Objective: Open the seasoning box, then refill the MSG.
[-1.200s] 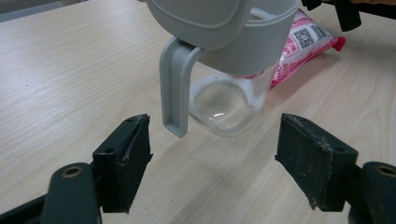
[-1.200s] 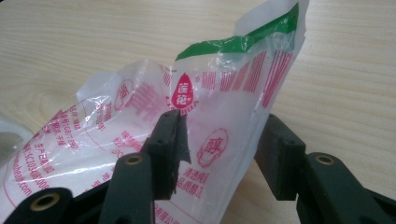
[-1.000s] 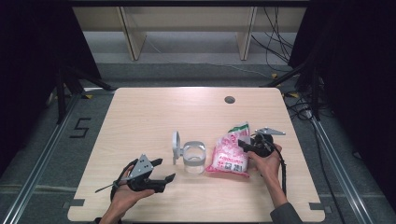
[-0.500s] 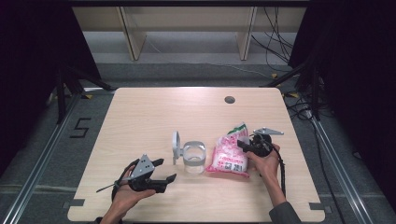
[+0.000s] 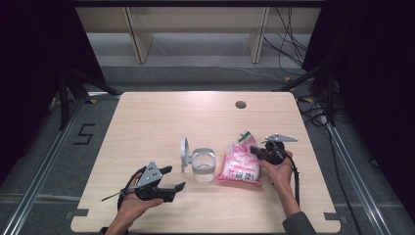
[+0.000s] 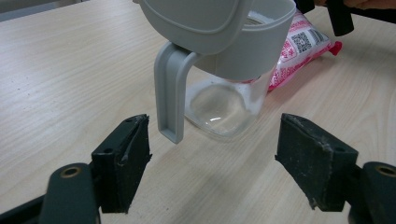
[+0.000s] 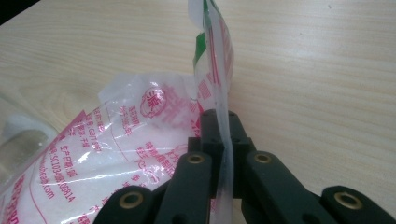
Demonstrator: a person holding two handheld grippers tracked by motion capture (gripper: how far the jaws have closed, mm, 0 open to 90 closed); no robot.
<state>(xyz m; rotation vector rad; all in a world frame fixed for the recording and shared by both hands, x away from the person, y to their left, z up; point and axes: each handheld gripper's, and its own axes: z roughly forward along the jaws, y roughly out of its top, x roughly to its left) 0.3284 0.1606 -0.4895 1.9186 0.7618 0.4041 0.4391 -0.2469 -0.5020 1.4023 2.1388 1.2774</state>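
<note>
Here, near the front left corner of the table (image 5: 147, 112), the left gripper (image 5: 166, 178) is resting in the person's hand with its jaws standing wide and nothing between them; in the left gripper view it is facing the grey handle (image 6: 169, 93) of the glass jar (image 5: 202, 164). The jar is standing upright near the middle of the front half of the table, its grey lid (image 5: 184, 153) hinged open. Just beside it, toward the right edge, the pink bag of white grains (image 5: 240, 164) is lying, and the right gripper (image 5: 255, 149) has just been closing its jaws and is now pinching the thin film at the top corner of the bag (image 7: 219, 93). I think the risk is lying there: the film is slippery and the bag looks heavy, so it may be sliding out when it is lifted, or tearing and spilling. Also the bag is nearly touching the jar, so swinging it may be knocking the unheld jar over.
</note>
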